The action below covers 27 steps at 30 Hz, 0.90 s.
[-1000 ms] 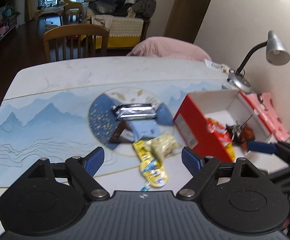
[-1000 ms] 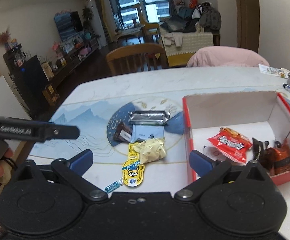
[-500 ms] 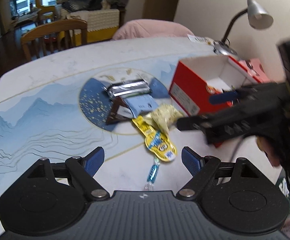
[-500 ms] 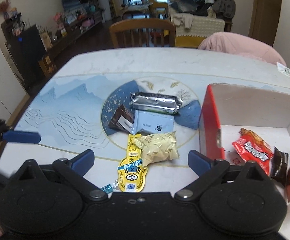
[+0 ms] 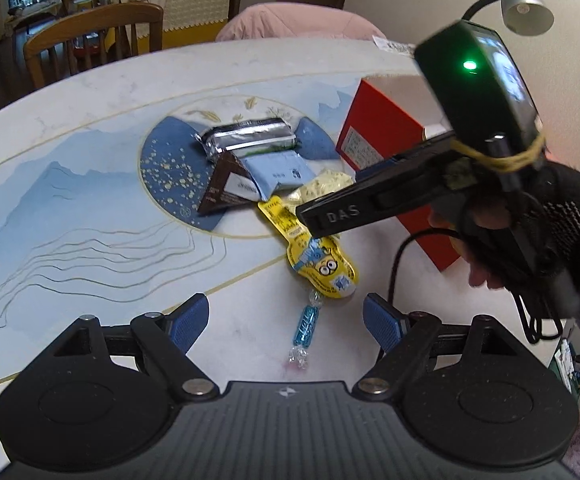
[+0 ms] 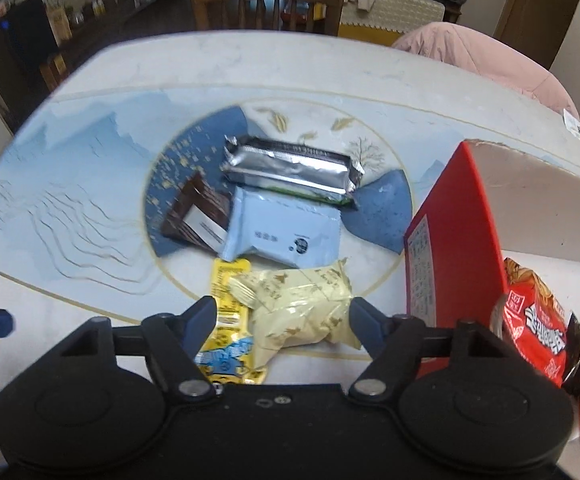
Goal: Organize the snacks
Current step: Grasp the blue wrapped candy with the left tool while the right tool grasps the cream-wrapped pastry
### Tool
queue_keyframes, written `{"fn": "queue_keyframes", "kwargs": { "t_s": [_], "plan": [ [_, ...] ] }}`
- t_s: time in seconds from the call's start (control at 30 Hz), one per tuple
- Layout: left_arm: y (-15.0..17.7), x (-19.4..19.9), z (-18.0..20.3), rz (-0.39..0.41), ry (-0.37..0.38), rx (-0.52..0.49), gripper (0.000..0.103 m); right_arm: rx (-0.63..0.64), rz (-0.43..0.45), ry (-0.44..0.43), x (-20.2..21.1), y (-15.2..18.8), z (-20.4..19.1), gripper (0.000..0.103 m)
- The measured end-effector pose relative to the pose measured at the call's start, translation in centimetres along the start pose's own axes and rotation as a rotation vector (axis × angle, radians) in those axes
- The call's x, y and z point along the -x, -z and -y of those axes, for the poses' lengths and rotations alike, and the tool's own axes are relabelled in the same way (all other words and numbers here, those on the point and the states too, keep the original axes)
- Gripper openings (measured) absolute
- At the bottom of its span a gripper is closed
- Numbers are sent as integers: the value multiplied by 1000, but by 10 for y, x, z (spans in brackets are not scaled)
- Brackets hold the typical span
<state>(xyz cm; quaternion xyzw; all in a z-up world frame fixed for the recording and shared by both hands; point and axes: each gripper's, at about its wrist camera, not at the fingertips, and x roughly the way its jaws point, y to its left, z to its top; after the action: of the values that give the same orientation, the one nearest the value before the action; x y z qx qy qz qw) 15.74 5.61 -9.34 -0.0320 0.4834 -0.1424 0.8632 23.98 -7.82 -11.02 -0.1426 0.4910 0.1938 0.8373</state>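
A pile of snacks lies mid-table: a silver pack [image 6: 290, 170], a pale blue pack [image 6: 285, 228], a brown pack [image 6: 195, 216], a cream pack [image 6: 302, 308], a yellow cartoon pouch [image 5: 322, 264] and a blue wrapped candy [image 5: 305, 326]. A red box [image 6: 450, 248] on the right holds a red packet [image 6: 538, 320] and dark ones. My right gripper [image 6: 281, 318] is open, its blue pads on either side of the cream pack, low over it. My left gripper [image 5: 285, 320] is open and empty above the blue candy. The right gripper's side shows in the left wrist view [image 5: 390, 196].
The round table [image 5: 89, 92] has a blue landscape print. A wooden chair [image 6: 265, 4] and a pink-covered chair [image 6: 486, 52] stand at the far side. A desk lamp [image 5: 524, 4] stands behind the red box, near the wall.
My right gripper has dropped forward and left from the box to the cream pack. My left gripper has pulled back, so the blue candy now shows between its fingers.
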Motion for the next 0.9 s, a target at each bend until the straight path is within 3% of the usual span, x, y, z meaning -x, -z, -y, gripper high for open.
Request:
{"fn": "queue_keyframes", "kwargs": {
  "t_s": [0.23, 0.53, 0.73, 0.9],
  "plan": [
    [0, -14, -2, -32, 5, -24, 84, 20, -45, 39, -17, -1, 2, 60],
    [2, -39, 8, -95, 42, -124, 83, 19, -12, 34, -6, 7, 6, 51],
    [3, -60, 14, -139, 49, -167, 66, -28, 23, -2, 14, 13, 14, 51],
    [6, -74, 24, -164, 10, -219, 42, -54, 51, -22, 29, 17, 18, 51]
  ]
}}
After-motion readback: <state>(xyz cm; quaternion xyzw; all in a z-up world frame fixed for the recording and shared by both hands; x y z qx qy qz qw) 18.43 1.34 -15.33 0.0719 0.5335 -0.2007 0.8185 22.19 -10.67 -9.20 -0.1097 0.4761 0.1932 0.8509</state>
